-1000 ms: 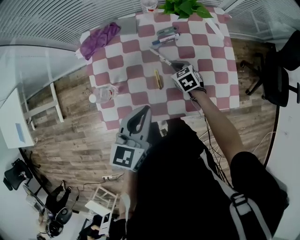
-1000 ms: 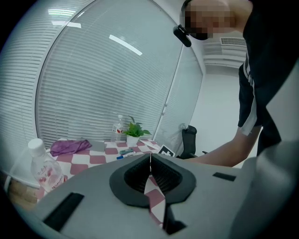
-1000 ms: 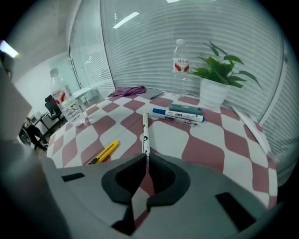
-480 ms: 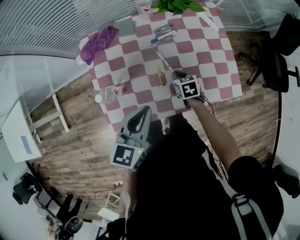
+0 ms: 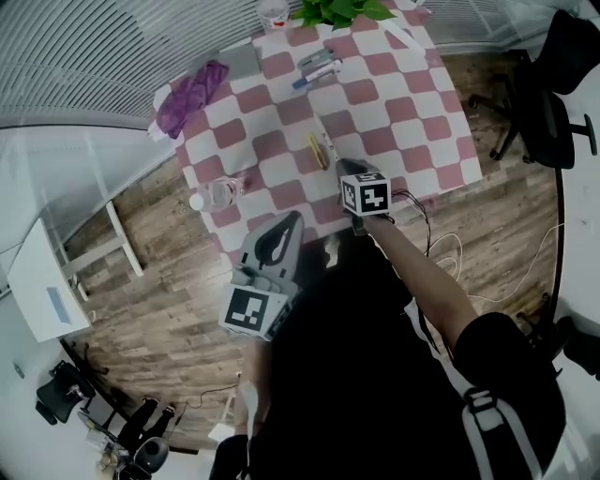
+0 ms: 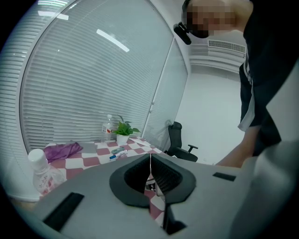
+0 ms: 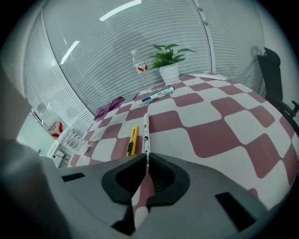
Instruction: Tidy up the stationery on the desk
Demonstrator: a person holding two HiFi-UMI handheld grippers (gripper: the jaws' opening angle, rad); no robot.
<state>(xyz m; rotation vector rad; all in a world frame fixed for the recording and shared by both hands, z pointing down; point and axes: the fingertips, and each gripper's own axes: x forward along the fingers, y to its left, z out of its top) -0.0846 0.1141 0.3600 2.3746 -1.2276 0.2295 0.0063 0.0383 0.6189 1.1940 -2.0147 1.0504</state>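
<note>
Right tongs point(image 7: 147, 156) clamp one end of white pen point(image 7: 146, 133), beside yellow cutter point(image 7: 133, 140)

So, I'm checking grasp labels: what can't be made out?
Head view: how the right gripper holds the white spotted pen, hidden under its marker cube.
Right gripper view: the pen's rear end, behind the shut jaws.
Head view: the grey item near the green potted plant, too small to identify.
Left gripper view: most of the checked tablecloth, behind the left gripper.
</note>
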